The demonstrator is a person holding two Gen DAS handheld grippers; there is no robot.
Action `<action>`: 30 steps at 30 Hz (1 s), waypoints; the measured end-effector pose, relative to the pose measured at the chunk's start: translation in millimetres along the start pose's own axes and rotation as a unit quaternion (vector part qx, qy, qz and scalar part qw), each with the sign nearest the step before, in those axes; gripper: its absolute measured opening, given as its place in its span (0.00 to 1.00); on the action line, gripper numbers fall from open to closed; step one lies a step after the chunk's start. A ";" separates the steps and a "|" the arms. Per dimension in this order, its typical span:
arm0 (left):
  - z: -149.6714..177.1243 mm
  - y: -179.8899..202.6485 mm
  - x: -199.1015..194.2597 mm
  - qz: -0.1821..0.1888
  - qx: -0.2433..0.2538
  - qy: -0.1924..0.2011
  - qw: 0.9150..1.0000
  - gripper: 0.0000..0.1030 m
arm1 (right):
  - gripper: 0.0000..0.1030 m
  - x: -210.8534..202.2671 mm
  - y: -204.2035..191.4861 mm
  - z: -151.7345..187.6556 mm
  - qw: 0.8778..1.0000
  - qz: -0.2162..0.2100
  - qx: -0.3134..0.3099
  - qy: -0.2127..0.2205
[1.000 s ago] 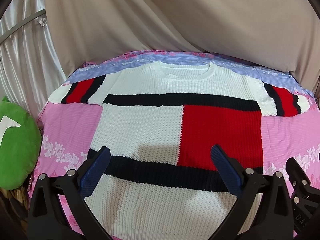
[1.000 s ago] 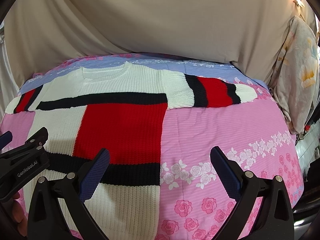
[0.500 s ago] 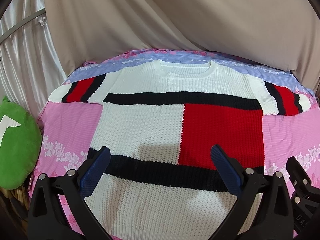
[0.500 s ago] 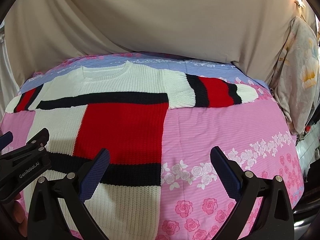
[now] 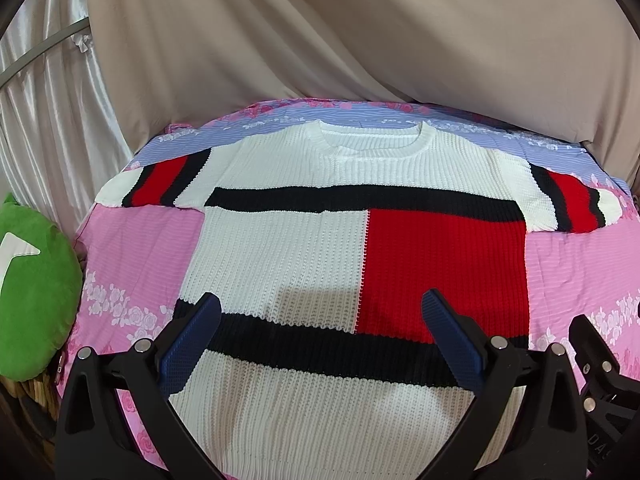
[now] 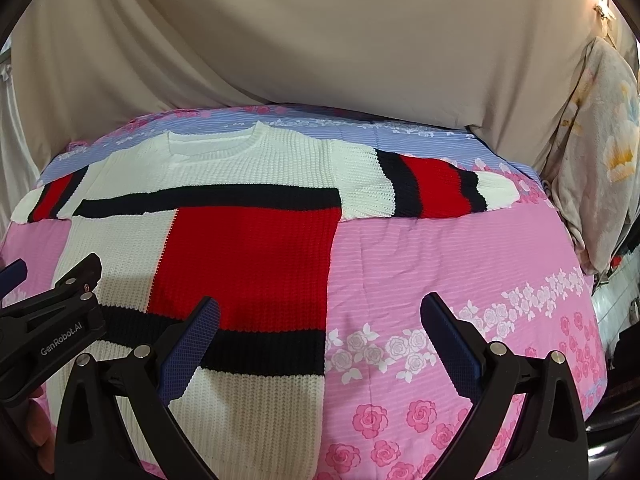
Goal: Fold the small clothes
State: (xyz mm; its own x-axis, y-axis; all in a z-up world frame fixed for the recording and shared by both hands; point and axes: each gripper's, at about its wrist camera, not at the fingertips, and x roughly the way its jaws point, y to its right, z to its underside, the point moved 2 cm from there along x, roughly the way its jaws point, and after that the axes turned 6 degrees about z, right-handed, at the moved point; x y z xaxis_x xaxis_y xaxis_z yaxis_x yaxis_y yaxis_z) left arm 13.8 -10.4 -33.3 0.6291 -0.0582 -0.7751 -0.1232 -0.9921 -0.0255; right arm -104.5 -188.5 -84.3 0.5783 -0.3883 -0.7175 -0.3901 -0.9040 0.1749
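Observation:
A knitted sweater (image 5: 304, 248) (image 6: 248, 248) in white, red and black blocks lies flat and face up on a pink floral bedspread (image 6: 460, 280), collar at the far end, both striped sleeves spread sideways. My left gripper (image 5: 320, 340) hovers open over the sweater's lower black band, nothing between its blue pads. My right gripper (image 6: 320, 344) is open too, above the sweater's right hem edge and the bare bedspread beside it. The left gripper's body (image 6: 48, 328) shows at the left edge of the right wrist view.
A green cushion (image 5: 36, 300) sits off the bed's left side. Beige cloth (image 5: 360, 40) hangs behind the bed, and a floral pillow (image 6: 600, 152) stands at the right. The bedspread's far strip is lilac (image 6: 400, 132).
Both grippers have drifted very slightly; the sweater lies as before and both stay open.

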 end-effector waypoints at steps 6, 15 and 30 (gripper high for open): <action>-1.9 0.7 3.4 -0.001 0.000 -0.002 1.000 0.95 | 0.95 1.1 -1.2 -0.7 1.000 -0.001 0.000 -0.001; -1.4 1.2 7.7 -0.002 0.001 -0.003 1.000 0.95 | 0.95 2.6 -2.3 -0.4 1.000 -0.002 0.000 -0.001; -28.0 -74.9 14.4 -0.007 -0.127 0.000 0.992 0.95 | 0.95 190.2 219.7 -66.4 0.962 -0.030 0.255 -0.092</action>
State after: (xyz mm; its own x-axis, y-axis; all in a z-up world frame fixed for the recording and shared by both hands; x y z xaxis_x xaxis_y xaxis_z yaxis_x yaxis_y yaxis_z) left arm 53.6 59.9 -24.8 0.6290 -0.0437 -0.7762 0.0831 -0.9889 0.1230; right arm -32.7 -472.8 -137.6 0.4928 -0.2569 -0.8314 -0.6881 -0.6999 -0.1916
